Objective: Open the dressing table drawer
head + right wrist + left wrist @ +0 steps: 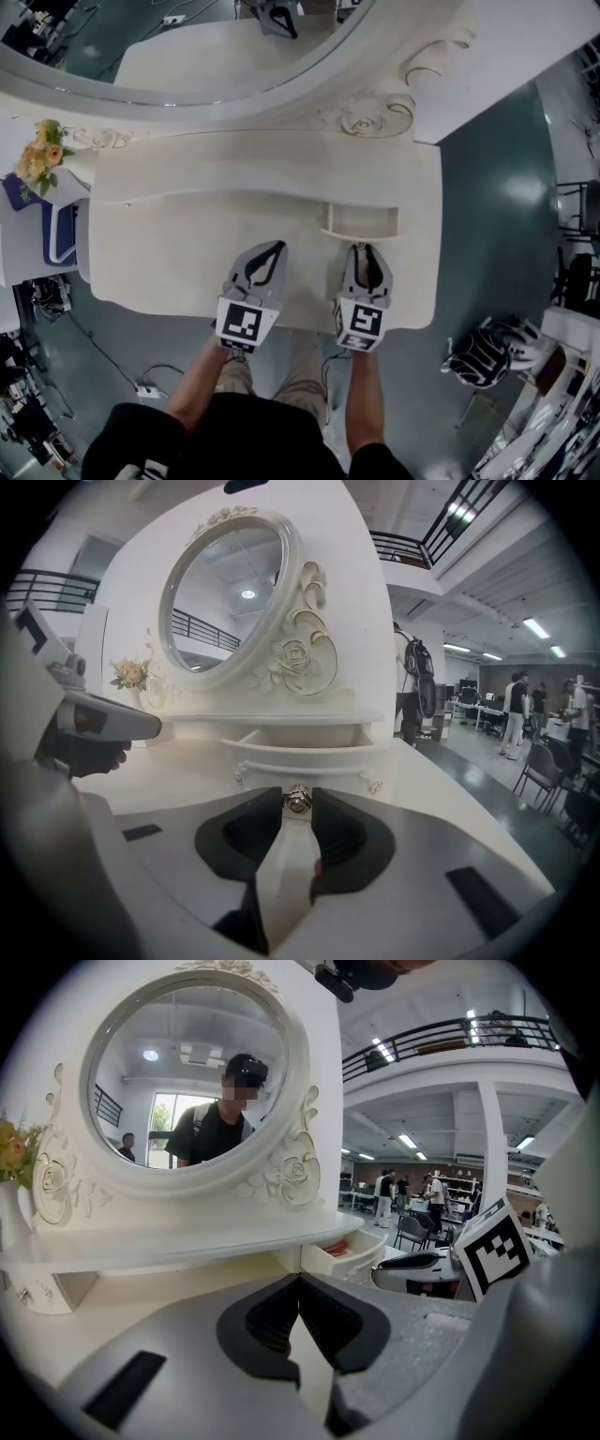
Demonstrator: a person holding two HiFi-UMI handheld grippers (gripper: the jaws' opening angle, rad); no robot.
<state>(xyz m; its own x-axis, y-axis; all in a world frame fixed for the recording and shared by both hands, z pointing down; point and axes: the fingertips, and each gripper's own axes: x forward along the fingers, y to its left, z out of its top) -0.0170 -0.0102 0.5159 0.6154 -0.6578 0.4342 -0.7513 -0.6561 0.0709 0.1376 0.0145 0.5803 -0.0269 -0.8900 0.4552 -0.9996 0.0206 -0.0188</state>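
Right jaws on drawer knob (298, 800)

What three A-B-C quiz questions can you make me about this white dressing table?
1. Where is the small white painted drawer? A. on the floor B. inside the mirror C. at the right part of the white dressing table, as the head view shows it
2. What colour are the flowers beside the oval mirror? A. yellow-orange B. blue C. black
3. How is the drawer? A. pushed flush shut B. pulled partly out C. turned upside down

Answers:
1 C, it sits just ahead of the right gripper.
2 A, the bunch at the table's left end shows yellow-orange.
3 B, its inside shows from above, with the right gripper clamped on its small metal knob.
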